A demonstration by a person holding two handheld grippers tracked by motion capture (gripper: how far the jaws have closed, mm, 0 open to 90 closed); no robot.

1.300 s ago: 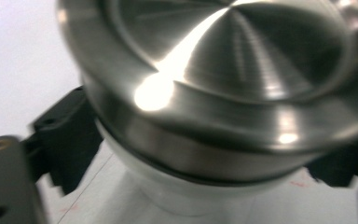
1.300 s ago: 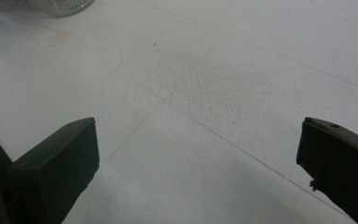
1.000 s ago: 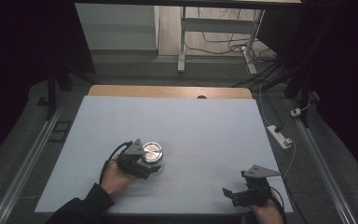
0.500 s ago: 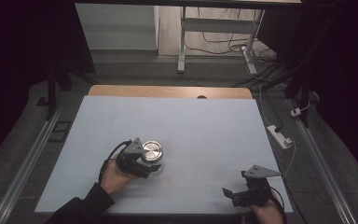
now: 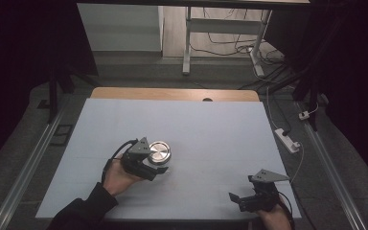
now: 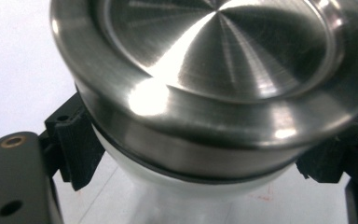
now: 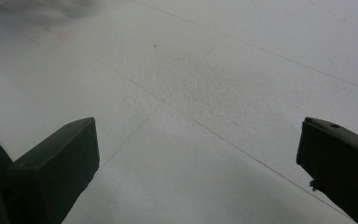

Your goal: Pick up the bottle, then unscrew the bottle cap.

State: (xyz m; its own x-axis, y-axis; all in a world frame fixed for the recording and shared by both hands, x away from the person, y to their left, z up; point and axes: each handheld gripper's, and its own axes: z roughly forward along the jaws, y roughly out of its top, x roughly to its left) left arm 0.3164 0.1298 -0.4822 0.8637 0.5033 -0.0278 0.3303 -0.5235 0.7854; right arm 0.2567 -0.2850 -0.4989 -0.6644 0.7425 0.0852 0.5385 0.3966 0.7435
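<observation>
Jar (image 5: 159,153) | clamped between left gripper (image 5: 157,168) jaws | below steel lid (image 6: 214,60)

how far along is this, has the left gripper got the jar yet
Done: the left gripper has its jaws shut on the jar, just under the steel lid. In hand: the jar sits tilted in that grip over the white table; whether it is off the surface I cannot tell. Left: wherever it goes next, and any lid work; the right gripper waits open near the table's front edge.
</observation>
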